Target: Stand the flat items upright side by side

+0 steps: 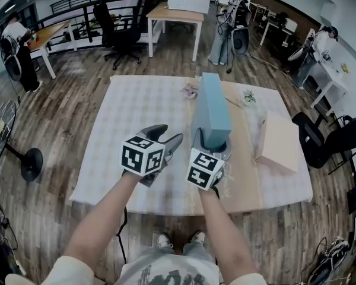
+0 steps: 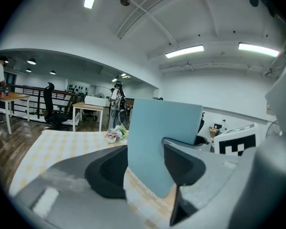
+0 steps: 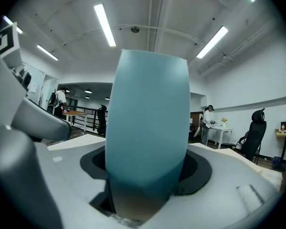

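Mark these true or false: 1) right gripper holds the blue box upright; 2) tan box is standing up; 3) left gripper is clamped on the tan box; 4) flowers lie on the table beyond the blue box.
1) True. The right gripper is closed on the lower end of the blue box, which stands upright.
2) False. The tan box lies flat on the table, to the right of the blue box.
3) False. The left gripper has its jaws apart, close beside the blue box; nothing touches the tan box.
4) True. Small flowers lie on the table beyond the blue box.
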`<state>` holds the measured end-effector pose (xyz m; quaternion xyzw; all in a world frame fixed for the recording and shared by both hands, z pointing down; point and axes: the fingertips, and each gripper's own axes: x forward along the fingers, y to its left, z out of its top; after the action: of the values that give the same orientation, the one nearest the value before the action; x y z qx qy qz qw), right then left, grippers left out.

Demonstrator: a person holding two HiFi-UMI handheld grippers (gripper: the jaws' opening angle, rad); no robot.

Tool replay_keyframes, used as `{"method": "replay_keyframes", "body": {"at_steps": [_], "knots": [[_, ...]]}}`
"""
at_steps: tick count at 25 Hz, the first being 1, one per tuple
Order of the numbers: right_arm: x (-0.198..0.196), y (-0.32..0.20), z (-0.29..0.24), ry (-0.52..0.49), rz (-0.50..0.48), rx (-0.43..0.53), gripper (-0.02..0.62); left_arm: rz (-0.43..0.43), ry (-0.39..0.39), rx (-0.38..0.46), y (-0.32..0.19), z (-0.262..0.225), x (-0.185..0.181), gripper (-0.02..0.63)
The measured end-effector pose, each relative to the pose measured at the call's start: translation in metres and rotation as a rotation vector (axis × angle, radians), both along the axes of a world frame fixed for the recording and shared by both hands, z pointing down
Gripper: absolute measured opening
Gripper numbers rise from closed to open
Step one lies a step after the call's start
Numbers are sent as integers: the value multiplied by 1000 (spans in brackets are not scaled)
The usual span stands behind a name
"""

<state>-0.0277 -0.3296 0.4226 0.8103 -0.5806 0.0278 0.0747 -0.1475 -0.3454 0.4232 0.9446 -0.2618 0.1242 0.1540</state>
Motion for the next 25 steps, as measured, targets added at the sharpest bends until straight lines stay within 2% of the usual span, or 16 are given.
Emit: {"method": "replay_keyframes", "body": {"at_steps": [6, 17, 20, 25], "knots": [[-6, -1, 5, 56, -49, -41, 322, 3, 9, 3, 8, -1, -1, 239], [-15, 15, 9, 18, -156, -80, 364, -15, 27, -1, 19, -1, -2, 239], [-19, 25, 6, 12, -196, -69, 365, -30, 28, 4, 24, -4, -3, 239], [-17, 51, 0, -53, -283, -36, 367, -64, 20, 21, 39, -8, 4, 239]]}}
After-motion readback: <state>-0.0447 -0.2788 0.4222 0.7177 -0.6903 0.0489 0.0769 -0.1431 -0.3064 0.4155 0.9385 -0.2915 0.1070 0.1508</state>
